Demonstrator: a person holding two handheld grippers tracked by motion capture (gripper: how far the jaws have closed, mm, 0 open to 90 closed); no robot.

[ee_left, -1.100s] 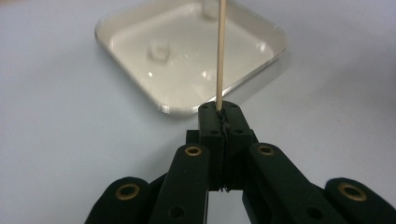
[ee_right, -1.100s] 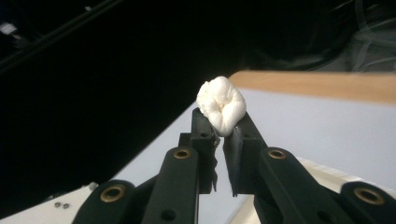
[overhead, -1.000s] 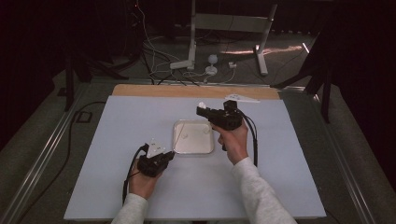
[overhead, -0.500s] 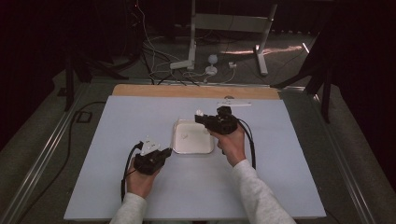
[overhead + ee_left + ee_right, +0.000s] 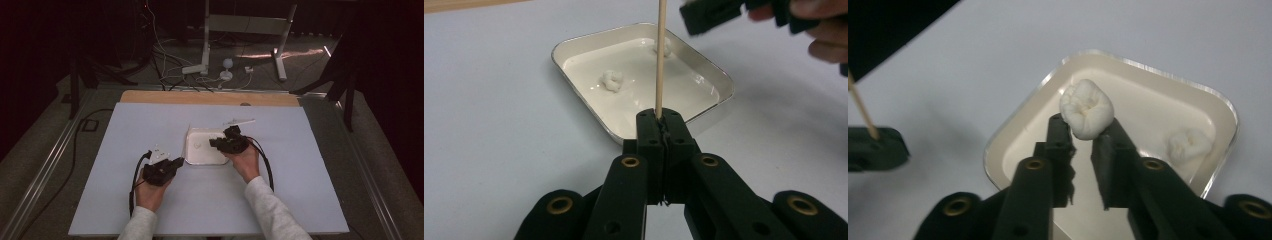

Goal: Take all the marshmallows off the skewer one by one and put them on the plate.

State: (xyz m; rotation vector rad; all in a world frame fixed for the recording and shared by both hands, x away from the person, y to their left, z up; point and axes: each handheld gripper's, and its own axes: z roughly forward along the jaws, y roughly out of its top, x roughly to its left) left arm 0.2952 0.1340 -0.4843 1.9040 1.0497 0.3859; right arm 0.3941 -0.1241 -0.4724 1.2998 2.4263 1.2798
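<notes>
Right gripper view: white lump (image 5: 1086, 109) between jaws; high view hides it.

The tray (image 5: 574, 47) looks like metal, with a bright polished rim and a glossy cream inside. Beside the tray, the skewer (image 5: 660, 60) is plain matt wood. In the tray, the lumps (image 5: 1087, 108) look soft, matt and wrinkled.

No words, no numbers, no labels, no signs to read, not on tray, not on grippers, not on table
</notes>
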